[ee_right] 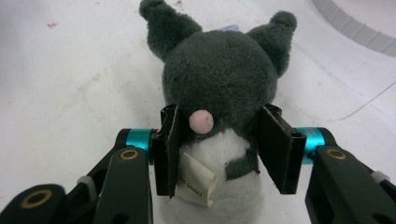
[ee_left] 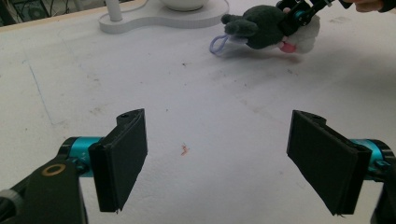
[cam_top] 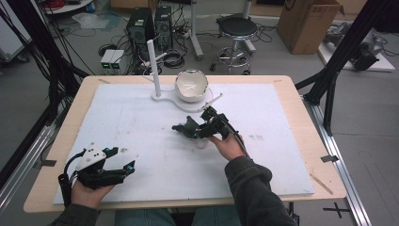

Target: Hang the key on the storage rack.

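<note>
A dark grey plush toy [cam_top: 188, 127] with a white belly and a pink spot lies near the middle of the white mat [cam_top: 141, 117]. My right gripper [cam_top: 203, 130] is shut on the plush toy [ee_right: 219, 84], its two pads pressing both sides of the body, beside a paper tag [ee_right: 196, 184]. From the left gripper view the plush toy [ee_left: 268, 28] sits far off with a lilac loop [ee_left: 217, 44] at its end. My left gripper [ee_left: 217, 163] stands open over bare mat near the front left corner, left gripper [cam_top: 127, 165] held in a hand.
A white bowl [cam_top: 191, 85] rests on a flat white stand [cam_top: 162, 96] with an upright post [cam_top: 153, 66] at the back of the mat. Beyond the table stand a stool [cam_top: 237, 30], computer towers [cam_top: 150, 26] and a cardboard box [cam_top: 308, 21].
</note>
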Available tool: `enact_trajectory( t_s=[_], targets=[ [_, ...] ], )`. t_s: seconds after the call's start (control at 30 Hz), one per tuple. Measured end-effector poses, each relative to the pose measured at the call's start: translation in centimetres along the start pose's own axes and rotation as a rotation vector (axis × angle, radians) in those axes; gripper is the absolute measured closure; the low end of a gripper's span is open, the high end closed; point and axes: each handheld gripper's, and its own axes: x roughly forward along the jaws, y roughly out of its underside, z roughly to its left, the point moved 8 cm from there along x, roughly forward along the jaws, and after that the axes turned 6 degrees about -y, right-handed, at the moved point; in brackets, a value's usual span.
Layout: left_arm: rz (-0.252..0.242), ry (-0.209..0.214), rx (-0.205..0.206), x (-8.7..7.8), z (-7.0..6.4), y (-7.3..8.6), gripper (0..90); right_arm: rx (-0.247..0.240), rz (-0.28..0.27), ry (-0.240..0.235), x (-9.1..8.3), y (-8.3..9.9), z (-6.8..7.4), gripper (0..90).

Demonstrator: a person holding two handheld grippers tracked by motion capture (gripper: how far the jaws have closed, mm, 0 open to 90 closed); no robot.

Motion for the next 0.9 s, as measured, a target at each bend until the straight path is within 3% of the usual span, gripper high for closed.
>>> enact_trajectory(
  t_s=[0.47,0.9],
  targets=[
    [-0.002,0.003,-0.001,0.0,0.0,0.0,20.8,-0.007,-0.048,-0.036,-1.1,-0.5,0.4,53.3],
    [-0.004,0.003,-0.003,0.1,0.0,-0.1,20.8,-0.035,-0.175,-0.074,-3.2,-1.6,1.0,53.3]
  ],
)
